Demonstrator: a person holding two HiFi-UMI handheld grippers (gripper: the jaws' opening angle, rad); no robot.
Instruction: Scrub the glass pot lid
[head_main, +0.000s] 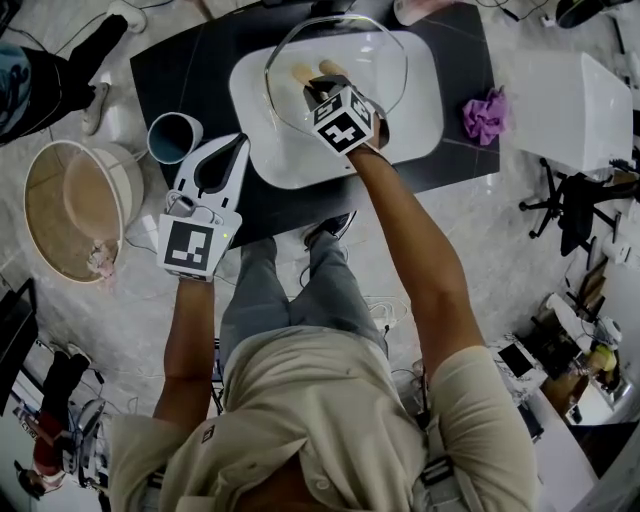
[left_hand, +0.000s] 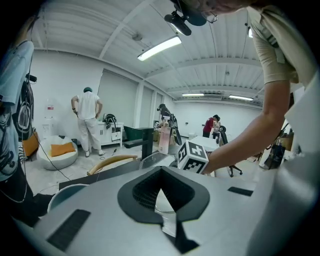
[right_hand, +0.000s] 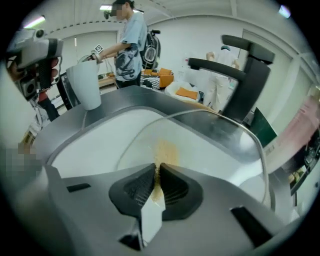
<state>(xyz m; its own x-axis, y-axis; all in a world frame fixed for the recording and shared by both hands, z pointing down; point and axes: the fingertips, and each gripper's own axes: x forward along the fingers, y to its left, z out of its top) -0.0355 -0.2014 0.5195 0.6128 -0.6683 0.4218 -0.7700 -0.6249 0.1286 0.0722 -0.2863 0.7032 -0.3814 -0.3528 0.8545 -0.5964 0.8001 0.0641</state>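
Pinched almost together, the jaws of the right gripper (head_main: 320, 85) (right_hand: 153, 172) hold a thin tan-yellow scrubbing pad (right_hand: 165, 150) and press it against the glass. The jaws of the left gripper (head_main: 240, 145) (left_hand: 160, 172) meet at their tips with nothing between them.

A dark rectangular tabletop (head_main: 180, 80) carries the things. On the floor to its left is a round beige woven basket (head_main: 75, 205), well apart from the work.

A white rounded-rectangular basin (head_main: 420, 130) (right_hand: 85, 145) sits in the middle of the tabletop. Inside it is the round clear glass pot lid with a metal rim (head_main: 380, 60) (right_hand: 215, 150). It seems tilted, and its far edge reaches past the basin's far rim in the head view. The right gripper reaches over the near part of the lid.

A pale blue cup (head_main: 172, 137) (right_hand: 86, 85) stands upright near the front left corner of the tabletop, just beside the left gripper. That gripper hovers at the front edge, left of the basin and clear of it.

A crumpled purple cloth (head_main: 485, 115) lies on the tabletop to the right of the basin, close to it.
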